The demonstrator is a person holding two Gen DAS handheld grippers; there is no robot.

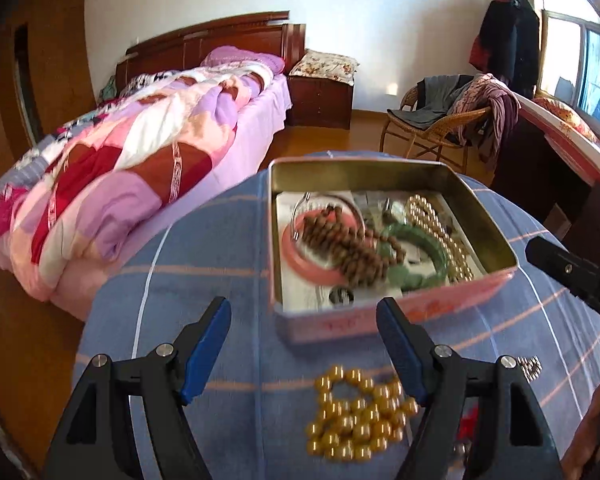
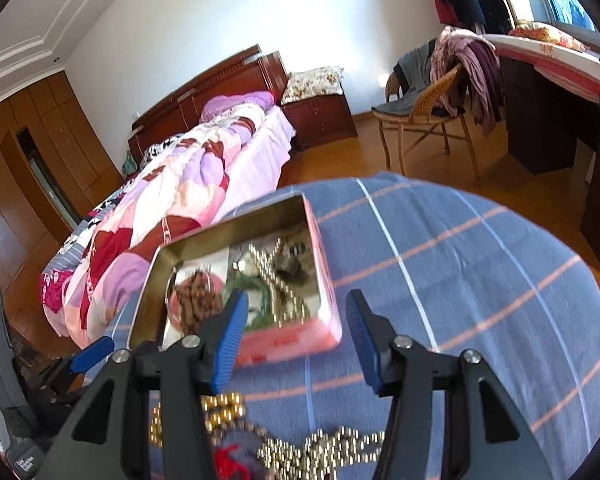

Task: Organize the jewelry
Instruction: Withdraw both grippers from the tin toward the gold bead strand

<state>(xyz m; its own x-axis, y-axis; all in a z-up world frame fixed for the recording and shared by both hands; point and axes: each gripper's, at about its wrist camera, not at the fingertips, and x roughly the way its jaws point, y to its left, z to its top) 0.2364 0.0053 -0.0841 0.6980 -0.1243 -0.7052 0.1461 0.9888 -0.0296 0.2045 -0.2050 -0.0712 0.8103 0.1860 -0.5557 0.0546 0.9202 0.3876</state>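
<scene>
Several pieces are already being kept in the pink tin (image 1: 380,320) on the checked cloth (image 1: 204,248), while gold beads (image 1: 356,416) and a pale bead string (image 2: 324,452) are being left outside, below the spread, empty left gripper (image 1: 304,348) and right gripper (image 2: 296,340).
</scene>
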